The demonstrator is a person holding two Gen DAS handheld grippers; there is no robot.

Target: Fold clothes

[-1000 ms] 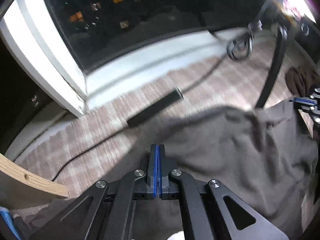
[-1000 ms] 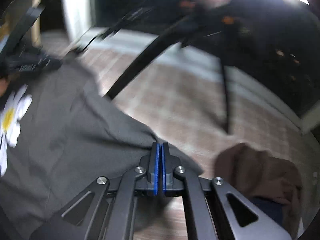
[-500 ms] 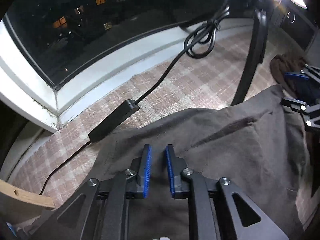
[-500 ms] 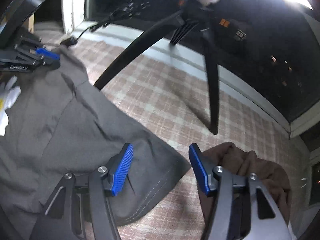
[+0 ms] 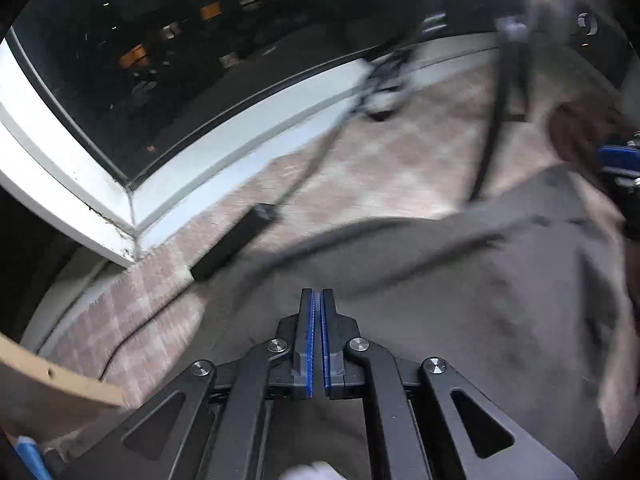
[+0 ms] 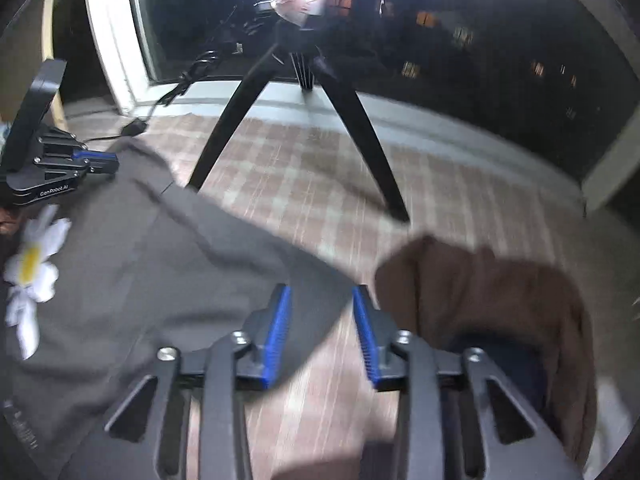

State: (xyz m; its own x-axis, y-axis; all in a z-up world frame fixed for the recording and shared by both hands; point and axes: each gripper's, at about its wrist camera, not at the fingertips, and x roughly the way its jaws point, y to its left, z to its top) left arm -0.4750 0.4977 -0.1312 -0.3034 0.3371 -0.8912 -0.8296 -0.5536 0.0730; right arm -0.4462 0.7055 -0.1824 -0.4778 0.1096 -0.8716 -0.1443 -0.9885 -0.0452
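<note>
Surface: a pink-and-cream plaid cloth (image 6: 304, 184) is covering the flat surface, running up to the white window sill (image 5: 224, 160).
Grey garment: a dark grey garment (image 6: 160, 264) with a white daisy print is lying spread on the cloth, on the side away from the sill.
Brown garment: a brown garment (image 6: 480, 292) is lying bunched on the cloth, just beside the grey garment's edge.
Tripod: black tripod legs (image 6: 360, 136) are standing on the cloth near the sill.
Adapter: a black power brick (image 5: 232, 248) with its cable is lying on the cloth near the sill, at the grey garment's edge.
</note>
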